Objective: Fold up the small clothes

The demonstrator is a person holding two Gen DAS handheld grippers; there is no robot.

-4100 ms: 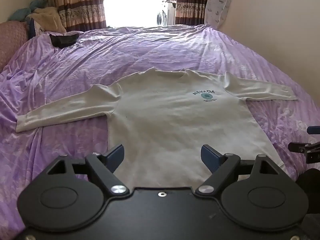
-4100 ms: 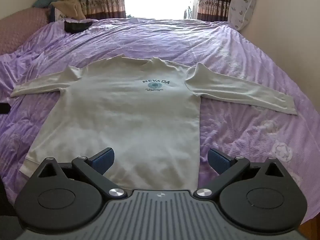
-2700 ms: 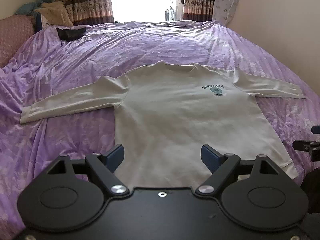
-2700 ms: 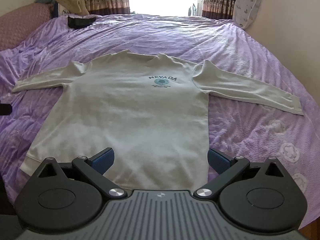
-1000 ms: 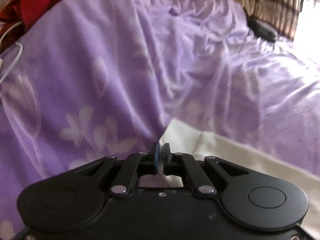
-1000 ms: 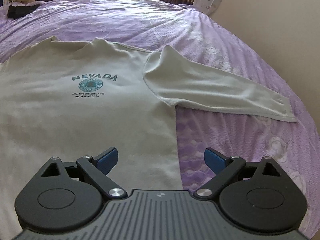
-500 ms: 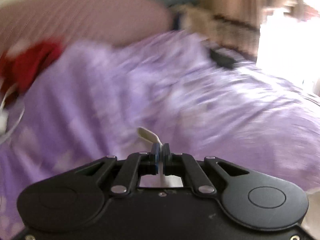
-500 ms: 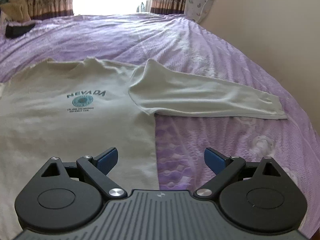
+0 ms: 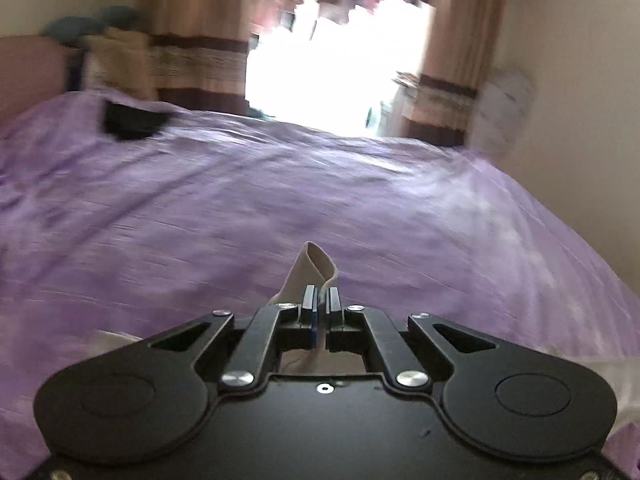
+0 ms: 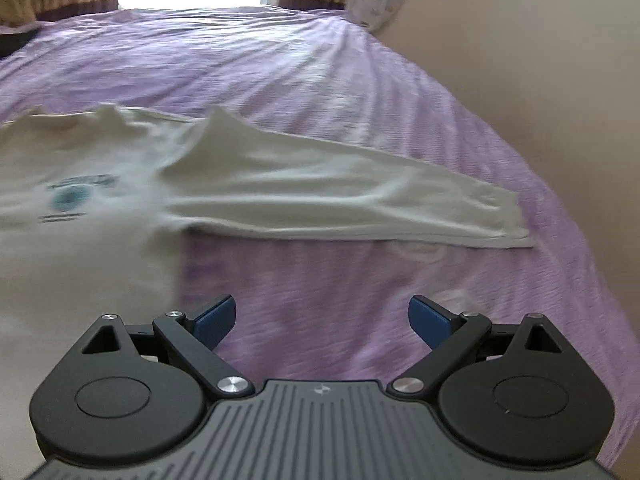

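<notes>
Left tool point(image 9: 320, 300) pinches the sweatshirt cuff point(image 9: 312, 266) at 12 o'clock; right tool point(image 10: 322, 318) gapes over the purple bedsheet point(image 10: 320, 280).

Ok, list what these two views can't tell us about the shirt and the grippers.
- Left wrist view: the left gripper is shut on a cuff; the rest of that sleeve is hidden under the gripper body.
- Right wrist view: the shirt is cut off at the left edge.
- Right wrist view: the print is too blurred to read.
- The right gripper is open over the bedsheet; its height above the sheet is unclear.
</notes>
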